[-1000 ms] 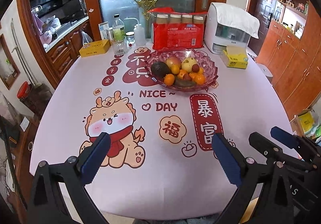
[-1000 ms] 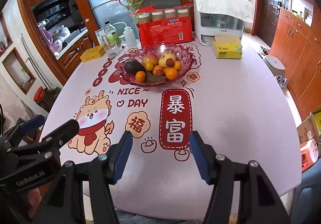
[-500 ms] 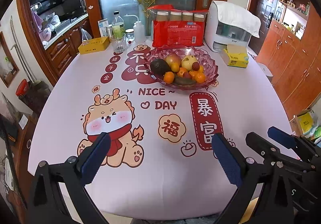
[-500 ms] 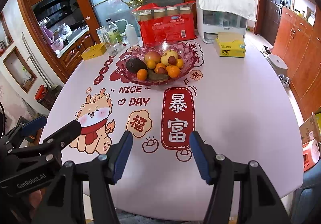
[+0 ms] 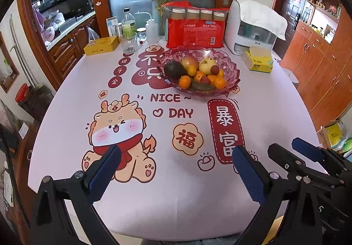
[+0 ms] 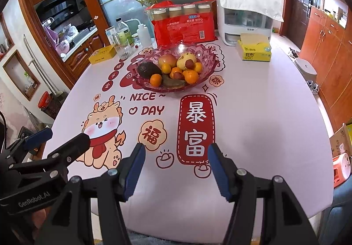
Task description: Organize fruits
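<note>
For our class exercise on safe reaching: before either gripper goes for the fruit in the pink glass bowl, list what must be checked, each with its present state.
1. Left gripper open and holding nothing: ok.
2. Right gripper open and holding nothing: ok.
3. Pink scalloped glass bowl upright on the printed white tablecloth: ok.
4. Cloth between the grippers and the bowl free of objects: ok.
5. Dark green avocado exposed at the bowl's left edge, nothing on top: ok.
6. Whether the fruit is firm: cannot tell.
</note>
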`<state>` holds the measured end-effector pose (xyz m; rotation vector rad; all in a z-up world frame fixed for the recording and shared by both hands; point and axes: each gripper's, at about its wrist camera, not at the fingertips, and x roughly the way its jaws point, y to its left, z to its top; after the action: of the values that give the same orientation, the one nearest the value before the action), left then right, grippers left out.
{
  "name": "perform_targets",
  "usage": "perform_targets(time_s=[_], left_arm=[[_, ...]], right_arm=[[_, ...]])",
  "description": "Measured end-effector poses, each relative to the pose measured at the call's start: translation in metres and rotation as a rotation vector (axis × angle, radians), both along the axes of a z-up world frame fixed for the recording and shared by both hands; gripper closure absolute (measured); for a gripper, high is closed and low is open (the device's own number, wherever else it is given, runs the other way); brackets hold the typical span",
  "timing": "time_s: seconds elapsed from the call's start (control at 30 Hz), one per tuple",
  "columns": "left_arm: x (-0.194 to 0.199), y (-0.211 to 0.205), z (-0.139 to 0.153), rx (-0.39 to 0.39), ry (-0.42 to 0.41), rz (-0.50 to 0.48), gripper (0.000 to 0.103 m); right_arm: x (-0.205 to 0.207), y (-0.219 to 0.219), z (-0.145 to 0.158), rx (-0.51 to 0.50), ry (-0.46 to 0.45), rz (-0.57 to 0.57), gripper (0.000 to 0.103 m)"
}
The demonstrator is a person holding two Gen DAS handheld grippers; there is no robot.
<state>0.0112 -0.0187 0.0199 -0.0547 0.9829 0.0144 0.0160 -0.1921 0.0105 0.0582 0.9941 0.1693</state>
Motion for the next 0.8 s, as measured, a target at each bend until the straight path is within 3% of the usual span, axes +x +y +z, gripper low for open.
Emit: perform_targets(time_s=[0.8], left_arm=[[0.009, 0.003, -0.014, -0.008, 0.048, -0.007, 0.003]], right_arm=[[0.013, 0.005, -0.018, 0.002, 0.038, -0.002, 0.043]])
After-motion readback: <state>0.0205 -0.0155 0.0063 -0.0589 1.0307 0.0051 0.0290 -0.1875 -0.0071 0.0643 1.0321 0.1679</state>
